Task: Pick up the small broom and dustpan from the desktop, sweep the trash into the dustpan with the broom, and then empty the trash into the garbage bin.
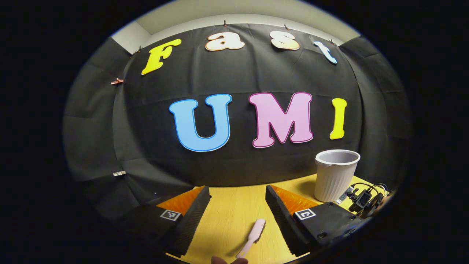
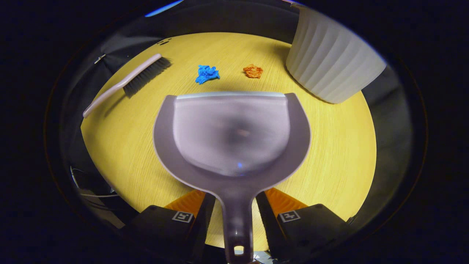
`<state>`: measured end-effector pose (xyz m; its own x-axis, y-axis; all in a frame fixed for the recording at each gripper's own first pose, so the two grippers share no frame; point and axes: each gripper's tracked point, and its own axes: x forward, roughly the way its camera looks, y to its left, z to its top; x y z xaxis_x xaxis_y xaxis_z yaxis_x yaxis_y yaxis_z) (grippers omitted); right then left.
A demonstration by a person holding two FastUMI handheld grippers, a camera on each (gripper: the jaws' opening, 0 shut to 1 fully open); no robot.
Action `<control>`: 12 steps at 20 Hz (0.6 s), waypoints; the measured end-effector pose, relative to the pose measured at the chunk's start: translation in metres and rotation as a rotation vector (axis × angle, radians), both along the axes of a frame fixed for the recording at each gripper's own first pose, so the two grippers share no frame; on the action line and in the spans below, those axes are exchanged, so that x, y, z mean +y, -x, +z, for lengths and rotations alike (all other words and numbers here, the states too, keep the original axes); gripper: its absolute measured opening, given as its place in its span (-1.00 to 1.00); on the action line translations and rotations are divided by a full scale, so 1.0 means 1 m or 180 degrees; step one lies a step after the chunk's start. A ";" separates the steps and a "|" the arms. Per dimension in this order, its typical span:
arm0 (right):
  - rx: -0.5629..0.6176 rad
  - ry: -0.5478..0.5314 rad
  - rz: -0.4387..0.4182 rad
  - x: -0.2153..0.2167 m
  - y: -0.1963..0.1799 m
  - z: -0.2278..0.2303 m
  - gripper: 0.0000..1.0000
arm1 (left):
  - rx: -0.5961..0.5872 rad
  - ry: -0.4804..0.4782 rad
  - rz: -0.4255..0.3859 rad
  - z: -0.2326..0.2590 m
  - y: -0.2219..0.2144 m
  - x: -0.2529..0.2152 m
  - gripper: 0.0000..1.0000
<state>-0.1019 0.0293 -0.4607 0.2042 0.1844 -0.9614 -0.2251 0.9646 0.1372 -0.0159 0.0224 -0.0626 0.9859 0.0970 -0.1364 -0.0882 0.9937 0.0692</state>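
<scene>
In the right gripper view the grey dustpan (image 2: 234, 128) lies flat over the yellow desktop (image 2: 340, 157), and my right gripper (image 2: 234, 196) is shut on its handle. Beyond the pan's front edge lie a blue paper wad (image 2: 207, 73) and an orange paper wad (image 2: 253, 70). The small broom (image 2: 128, 82) rests at the far left, bristles pointing away. In the left gripper view my left gripper (image 1: 237, 190) is open above the desk, and the broom's pale handle (image 1: 253, 234) lies on the wood between and below its fingers, untouched. The white ribbed bin (image 1: 336, 176) stands to the right.
The bin (image 2: 329, 62) also stands at the upper right of the right gripper view, close to the orange wad. A bundle of black cables and a small device (image 1: 366, 198) sits at the desk's right edge behind the bin. The black cloth wall closes off the back of the desk.
</scene>
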 end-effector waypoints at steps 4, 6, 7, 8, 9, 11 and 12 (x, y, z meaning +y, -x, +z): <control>0.0177 0.0044 -0.0005 0.001 -0.001 -0.005 0.07 | 0.0050 0.0045 -0.0008 -0.009 -0.009 -0.002 0.94; 0.0188 0.0073 0.0083 0.002 -0.003 -0.005 0.04 | 0.0086 0.0050 -0.0029 -0.014 -0.014 -0.005 0.94; 0.0175 0.0061 0.0128 0.004 -0.003 -0.003 0.03 | 0.0109 0.0044 -0.0050 -0.017 -0.015 -0.005 0.94; 0.0136 0.0044 0.0121 0.004 -0.006 -0.002 0.02 | 0.0145 0.0038 -0.0082 -0.021 -0.017 -0.007 0.94; 0.0109 0.0026 0.0075 0.003 -0.006 -0.004 -0.06 | 0.0198 0.0040 -0.0118 -0.028 -0.019 -0.009 0.94; 0.0071 -0.0034 0.0039 0.003 -0.008 -0.003 -0.16 | 0.0338 0.0070 -0.0157 -0.046 -0.022 -0.010 0.94; 0.0049 -0.0044 0.0007 0.003 -0.008 -0.001 -0.36 | 0.0424 0.0097 -0.0167 -0.054 -0.024 -0.009 0.93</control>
